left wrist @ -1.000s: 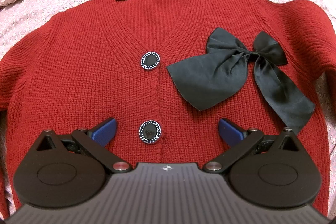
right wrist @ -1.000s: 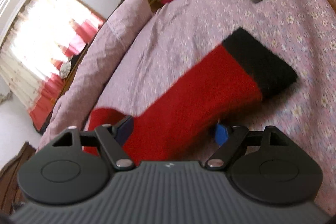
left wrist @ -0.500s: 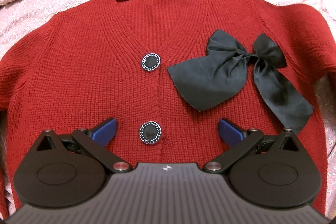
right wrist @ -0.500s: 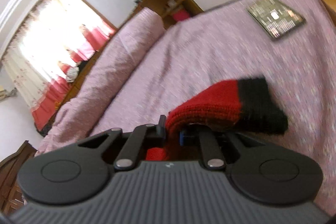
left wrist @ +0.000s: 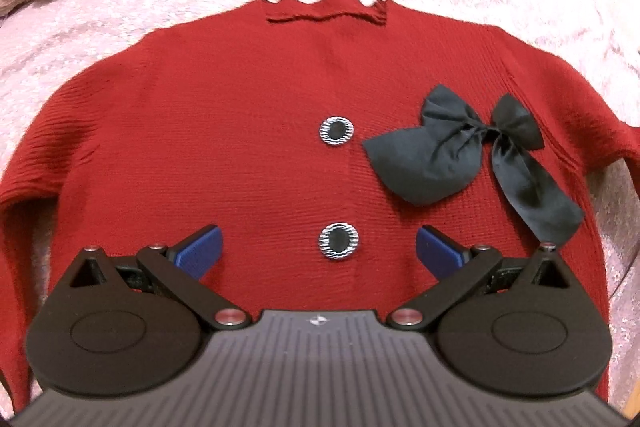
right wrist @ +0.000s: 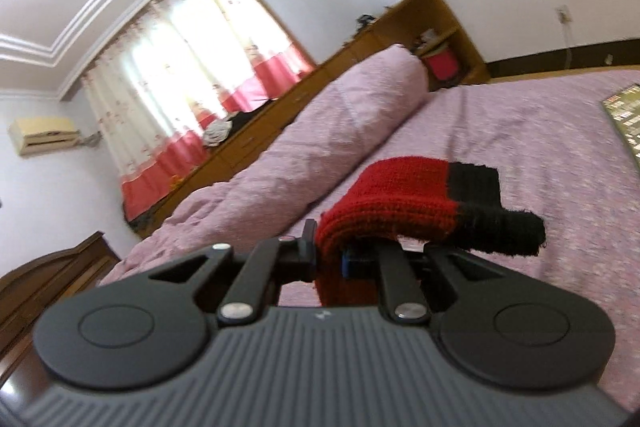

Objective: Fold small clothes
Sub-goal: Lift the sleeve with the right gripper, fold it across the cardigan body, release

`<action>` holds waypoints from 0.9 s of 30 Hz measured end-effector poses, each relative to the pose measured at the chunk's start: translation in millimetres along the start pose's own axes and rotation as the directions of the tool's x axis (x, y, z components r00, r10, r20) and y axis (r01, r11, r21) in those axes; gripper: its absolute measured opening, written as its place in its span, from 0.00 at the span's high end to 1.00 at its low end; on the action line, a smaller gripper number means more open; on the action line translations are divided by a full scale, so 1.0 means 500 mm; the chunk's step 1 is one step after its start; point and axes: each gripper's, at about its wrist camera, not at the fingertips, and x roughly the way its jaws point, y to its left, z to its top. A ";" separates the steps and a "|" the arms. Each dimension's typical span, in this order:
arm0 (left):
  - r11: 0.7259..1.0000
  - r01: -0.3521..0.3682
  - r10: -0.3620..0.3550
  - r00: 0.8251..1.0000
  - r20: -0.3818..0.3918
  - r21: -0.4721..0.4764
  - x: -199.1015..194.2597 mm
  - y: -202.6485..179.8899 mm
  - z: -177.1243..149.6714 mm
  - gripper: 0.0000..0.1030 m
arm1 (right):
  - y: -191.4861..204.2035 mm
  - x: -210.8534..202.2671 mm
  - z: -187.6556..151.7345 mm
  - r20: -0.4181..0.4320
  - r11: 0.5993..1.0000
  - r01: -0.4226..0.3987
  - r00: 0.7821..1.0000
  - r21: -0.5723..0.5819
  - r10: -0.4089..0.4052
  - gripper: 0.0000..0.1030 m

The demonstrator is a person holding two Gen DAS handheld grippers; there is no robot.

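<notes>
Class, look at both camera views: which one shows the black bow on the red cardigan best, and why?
The left wrist view. There the bow lies in full sight on the spread cardigan, right of the two buttons. The right wrist view shows no bow, only a sleeve with a black cuff pinched in the right tongs.

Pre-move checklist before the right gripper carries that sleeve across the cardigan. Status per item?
1. Right gripper clamped on the red sleeve: ok, knit pinched between the pads.
2. Black cuff free of the bedspread: ok, it hangs lifted beyond the gripper.
3. Left gripper clear of fabric: ok, open above the cardigan, nothing between its pads.
4. Cardigan body flat: ok, front smooth, both buttons closed.
5. Black bow flat in the fold path: not ok, it lies loose on the chest.
6. Sleeve seam at the shoulder untwisted: cannot tell.
</notes>
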 end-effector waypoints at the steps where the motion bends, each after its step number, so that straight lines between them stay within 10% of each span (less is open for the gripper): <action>1: 1.000 -0.001 0.001 1.000 0.002 -0.007 -0.005 0.007 -0.001 0.00 | 0.008 0.004 0.001 -0.001 1.000 -0.009 1.000 -0.008 0.009 0.87; 27: 0.985 -0.062 0.064 0.998 0.010 -0.163 -0.050 0.191 -0.028 0.00 | 0.298 0.109 -0.091 -0.152 0.943 -0.292 0.951 -0.158 0.269 0.87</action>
